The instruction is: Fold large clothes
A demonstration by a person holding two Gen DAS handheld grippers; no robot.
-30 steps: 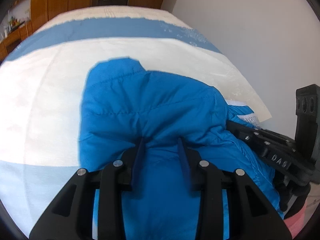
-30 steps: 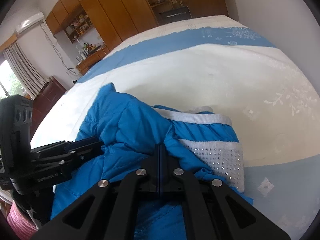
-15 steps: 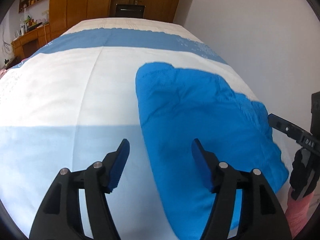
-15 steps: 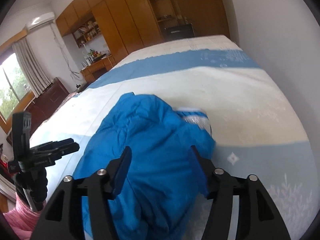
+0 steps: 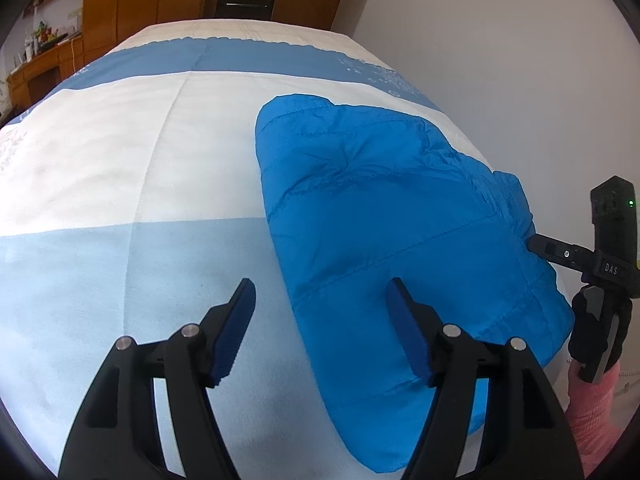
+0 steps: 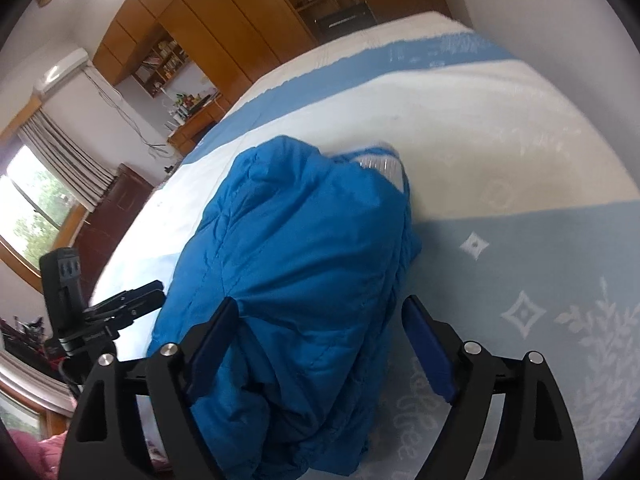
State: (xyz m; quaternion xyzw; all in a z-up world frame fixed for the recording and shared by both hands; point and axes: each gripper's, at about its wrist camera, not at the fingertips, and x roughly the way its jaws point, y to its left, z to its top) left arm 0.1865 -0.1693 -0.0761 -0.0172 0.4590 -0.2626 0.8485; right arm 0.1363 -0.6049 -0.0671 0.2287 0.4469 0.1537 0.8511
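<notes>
A bright blue puffer jacket [image 5: 384, 232] lies folded into a bundle on the bed; it also shows in the right wrist view [image 6: 296, 280], with a white ribbed edge [image 6: 380, 162] at its far end. My left gripper [image 5: 320, 328] is open and empty, just above the jacket's near left edge. My right gripper [image 6: 320, 344] is open and empty, its jaws either side of the jacket's near end. Each gripper shows in the other's view, the right one [image 5: 560, 254] at the jacket's right side and the left one [image 6: 132, 306] at its left.
The bed [image 5: 120, 168] has a white and blue cover [image 6: 520, 128] with snowflake patterns. A white wall [image 5: 500, 40] runs along its right side. Wooden wardrobes [image 6: 240, 20] stand beyond the bed, and a dark wooden chest [image 6: 116, 208] stands by the window at left.
Both grippers were shut on the jacket a second ago. They have opened, let the jacket drop onto the bed, and pulled back and up.
</notes>
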